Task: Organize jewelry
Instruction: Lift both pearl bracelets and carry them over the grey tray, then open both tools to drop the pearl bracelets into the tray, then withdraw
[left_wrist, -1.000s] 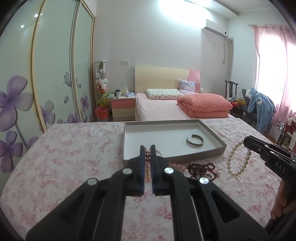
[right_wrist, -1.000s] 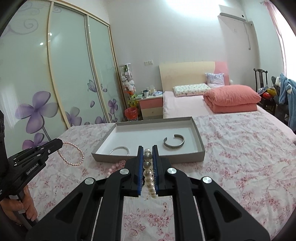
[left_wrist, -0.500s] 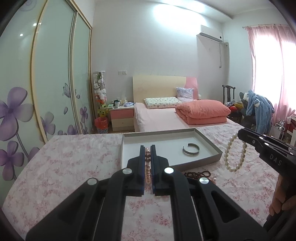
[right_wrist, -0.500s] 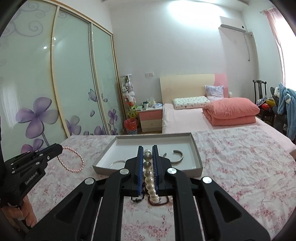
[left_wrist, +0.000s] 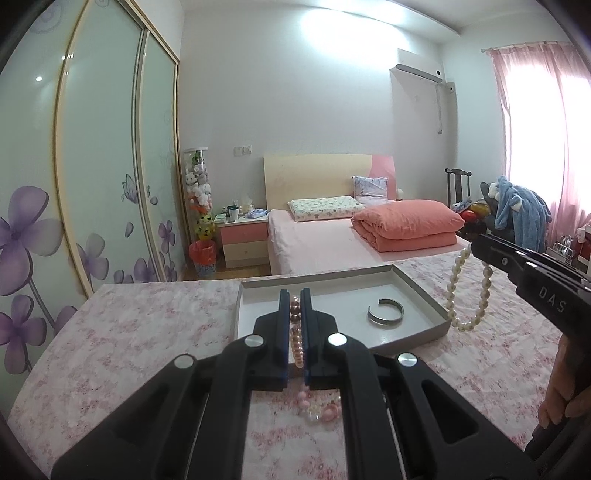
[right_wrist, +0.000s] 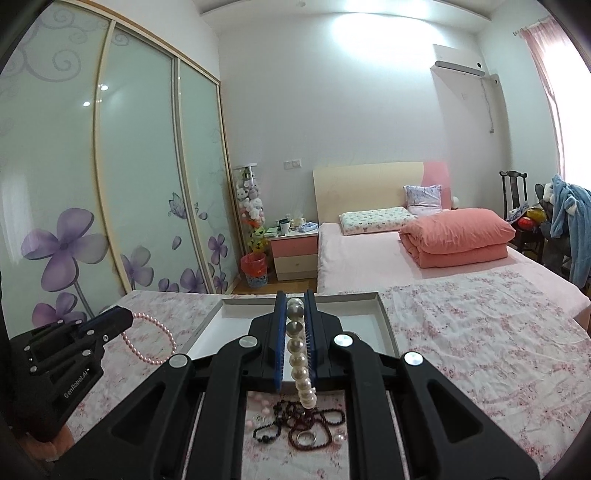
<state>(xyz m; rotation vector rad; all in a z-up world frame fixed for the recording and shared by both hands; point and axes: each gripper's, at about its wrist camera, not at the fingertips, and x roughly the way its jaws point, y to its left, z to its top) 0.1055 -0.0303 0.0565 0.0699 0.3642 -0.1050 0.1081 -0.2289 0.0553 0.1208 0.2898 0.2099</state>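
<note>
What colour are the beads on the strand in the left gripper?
Pink; the pink bead strand shows best in the right wrist view.

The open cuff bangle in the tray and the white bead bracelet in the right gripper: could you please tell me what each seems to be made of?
The cuff bangle looks like silver-toned metal: grey sheen, a rigid band with a gap. The white bead bracelet looks like pearl or imitation pearl: round, glossy, cream beads with soft highlights; real or fake cannot be told. The tray looks like grey cardboard, matte.

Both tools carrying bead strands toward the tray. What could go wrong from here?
1. The white pearl bracelet dangles beside the grey cardboard tray; it may catch on the rim.
2. The pink pearl bracelet hangs from the left tool by a few beads and might slip out.
</note>
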